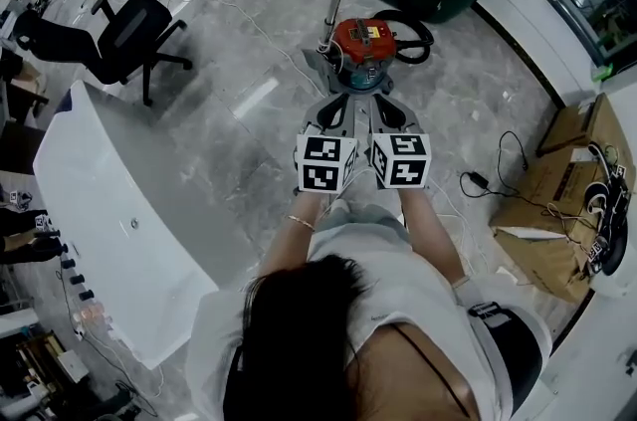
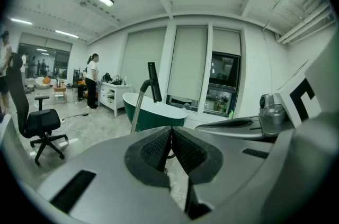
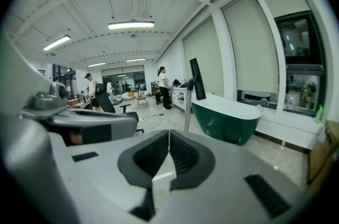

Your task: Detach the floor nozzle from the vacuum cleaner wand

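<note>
Two empty grippers side by side, facing the vacuum.
The left gripper [image 1: 338, 108] and right gripper [image 1: 386, 108] each have jaws pressed together on nothing. Just beyond them stands the red vacuum [image 1: 364, 43]; the wand [image 1: 336, 1] rises from the nozzle [image 1: 318, 63] at its left, near a green tub [image 3: 225, 117].

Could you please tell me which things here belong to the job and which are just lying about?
Job: vacuum cleaner, its wand, left gripper, right gripper (both shut, empty).
Lying about: office chair, white bathtub, green bathtub, cardboard boxes, cables.
</note>
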A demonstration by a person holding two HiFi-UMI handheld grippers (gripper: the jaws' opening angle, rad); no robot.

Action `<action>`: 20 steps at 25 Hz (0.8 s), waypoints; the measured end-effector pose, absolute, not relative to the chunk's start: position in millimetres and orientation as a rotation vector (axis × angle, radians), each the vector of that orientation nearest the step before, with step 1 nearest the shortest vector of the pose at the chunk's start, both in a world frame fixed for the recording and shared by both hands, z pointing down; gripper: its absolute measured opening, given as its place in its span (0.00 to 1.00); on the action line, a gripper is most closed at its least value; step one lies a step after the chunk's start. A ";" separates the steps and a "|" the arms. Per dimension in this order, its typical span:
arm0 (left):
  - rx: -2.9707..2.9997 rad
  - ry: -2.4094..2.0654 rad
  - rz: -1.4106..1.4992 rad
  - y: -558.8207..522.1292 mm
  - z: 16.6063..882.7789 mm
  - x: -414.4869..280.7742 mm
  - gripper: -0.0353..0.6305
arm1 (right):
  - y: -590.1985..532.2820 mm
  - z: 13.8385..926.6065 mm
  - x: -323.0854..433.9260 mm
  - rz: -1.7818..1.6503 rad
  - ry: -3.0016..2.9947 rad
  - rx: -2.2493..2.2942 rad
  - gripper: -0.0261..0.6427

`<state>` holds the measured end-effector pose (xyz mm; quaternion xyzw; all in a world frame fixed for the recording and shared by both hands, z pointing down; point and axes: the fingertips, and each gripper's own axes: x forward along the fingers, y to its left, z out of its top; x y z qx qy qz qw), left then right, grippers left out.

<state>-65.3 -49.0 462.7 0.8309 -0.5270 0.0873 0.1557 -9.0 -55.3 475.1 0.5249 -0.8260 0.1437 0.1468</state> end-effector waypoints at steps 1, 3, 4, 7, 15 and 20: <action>2.379 -1.511 0.245 -50.4 462.5 -67.6 0.06 | -55.7 474.3 -10.0 0.407 -2.377 1.514 0.06; 2.376 -1.512 0.239 -52.7 463.7 -69.9 0.06 | -56.2 473.2 -9.9 0.394 -2.373 1.526 0.06; 2.378 -1.509 0.240 -53.8 464.6 -69.5 0.06 | -56.7 473.1 -8.7 0.391 -2.370 1.533 0.06; 2.385 -1.494 0.256 -55.6 468.2 -65.6 0.06 | -58.0 475.8 -3.5 0.402 -2.356 1.545 0.06; 2.394 -1.481 0.286 -68.8 471.5 -62.1 0.06 | -72.8 478.8 9.3 0.434 -2.337 1.589 0.06; 2.390 -1.498 0.299 -81.5 474.0 -58.9 0.06 | -87.2 480.0 11.8 0.430 -2.353 1.574 0.06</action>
